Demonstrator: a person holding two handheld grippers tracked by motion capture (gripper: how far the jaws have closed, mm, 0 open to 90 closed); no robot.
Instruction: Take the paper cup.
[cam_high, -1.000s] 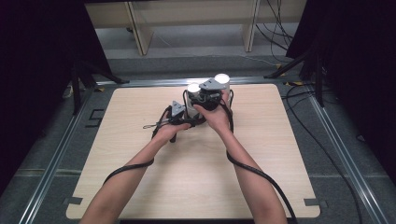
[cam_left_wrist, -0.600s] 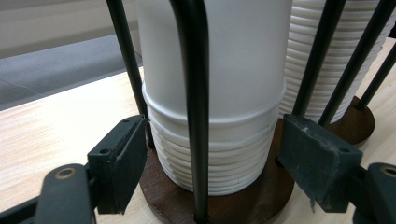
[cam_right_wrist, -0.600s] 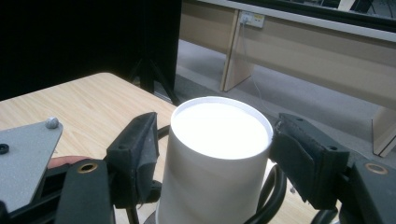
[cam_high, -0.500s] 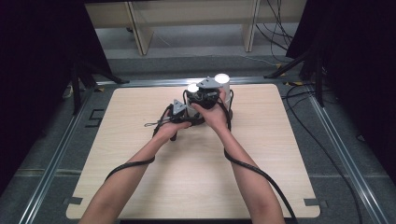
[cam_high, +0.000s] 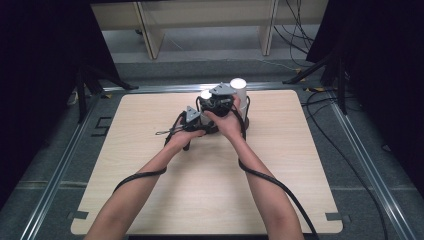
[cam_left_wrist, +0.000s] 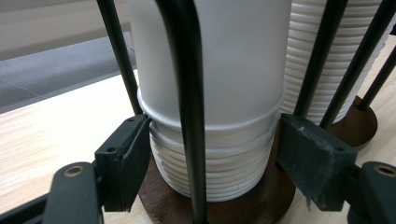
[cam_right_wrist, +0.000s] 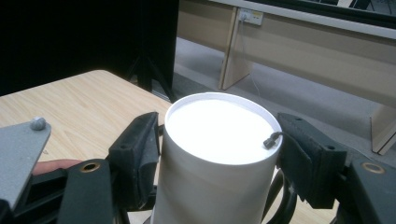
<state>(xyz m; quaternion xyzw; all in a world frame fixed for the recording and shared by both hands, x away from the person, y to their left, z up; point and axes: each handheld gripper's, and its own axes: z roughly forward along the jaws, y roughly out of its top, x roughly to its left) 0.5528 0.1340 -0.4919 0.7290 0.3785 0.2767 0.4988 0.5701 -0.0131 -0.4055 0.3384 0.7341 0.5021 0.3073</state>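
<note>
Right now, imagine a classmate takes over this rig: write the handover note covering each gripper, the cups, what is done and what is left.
Left gripper: its jaws have just been closing, and the pads press the lower rims of the paper cup stack in its wire holder.
Right gripper: its jaws have just been closing on the top cup, near its upturned base.
Second cup stack: beside the first, untouched.
Done: both grips set.
Left: probably lift the top cup off while the left gripper steadies the stack.
</note>
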